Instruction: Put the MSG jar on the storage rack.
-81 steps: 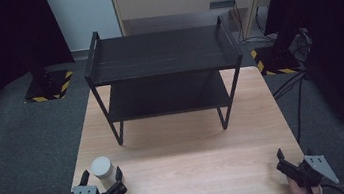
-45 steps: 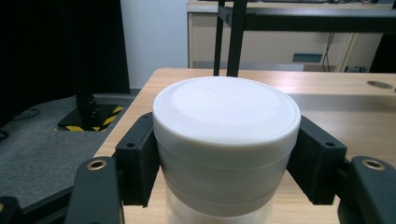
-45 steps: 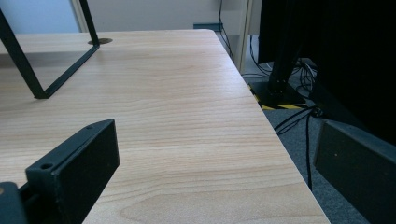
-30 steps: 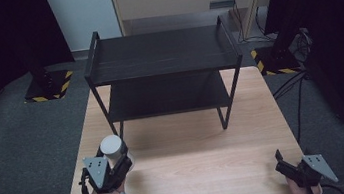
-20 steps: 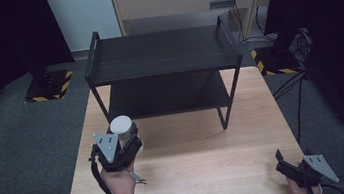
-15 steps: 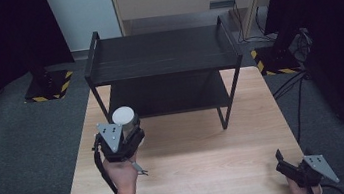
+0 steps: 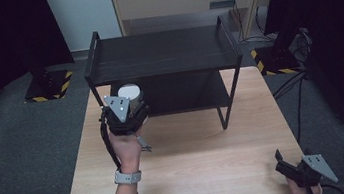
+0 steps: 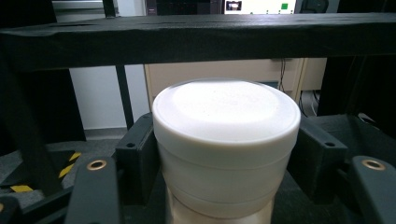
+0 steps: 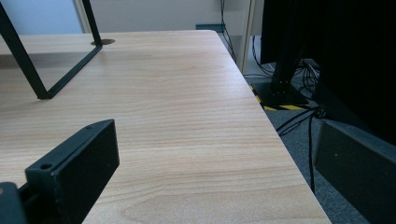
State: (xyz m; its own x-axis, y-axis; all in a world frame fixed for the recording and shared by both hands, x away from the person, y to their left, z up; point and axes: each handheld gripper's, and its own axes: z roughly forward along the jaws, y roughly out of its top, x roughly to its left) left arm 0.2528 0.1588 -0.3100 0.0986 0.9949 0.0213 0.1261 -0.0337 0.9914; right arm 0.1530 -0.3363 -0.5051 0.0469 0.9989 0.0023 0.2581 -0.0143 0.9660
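A white round jar with a flat lid (image 7: 129,93) (image 8: 225,144) is held upright between the jaws of my left gripper (image 7: 127,114) (image 8: 224,158), which is shut on it. The jar sits at the left front of the black two-tier shelf (image 7: 164,52), level with the gap under the top board (image 8: 196,39). My right gripper (image 7: 290,167) (image 9: 210,163) rests low at the table's front right corner, its jaws wide apart with nothing between them.
The wooden table (image 7: 206,143) (image 9: 163,116) carries the shelf at its far half. The shelf's right front leg (image 7: 223,115) (image 9: 28,70) stands mid-table. Cables (image 7: 299,85) and yellow-black striped bases (image 7: 50,88) lie on the grey floor beside the table.
My left gripper has carried the white jar from the table's front left corner forward and up to the shelf's left front. The right gripper has stayed put.
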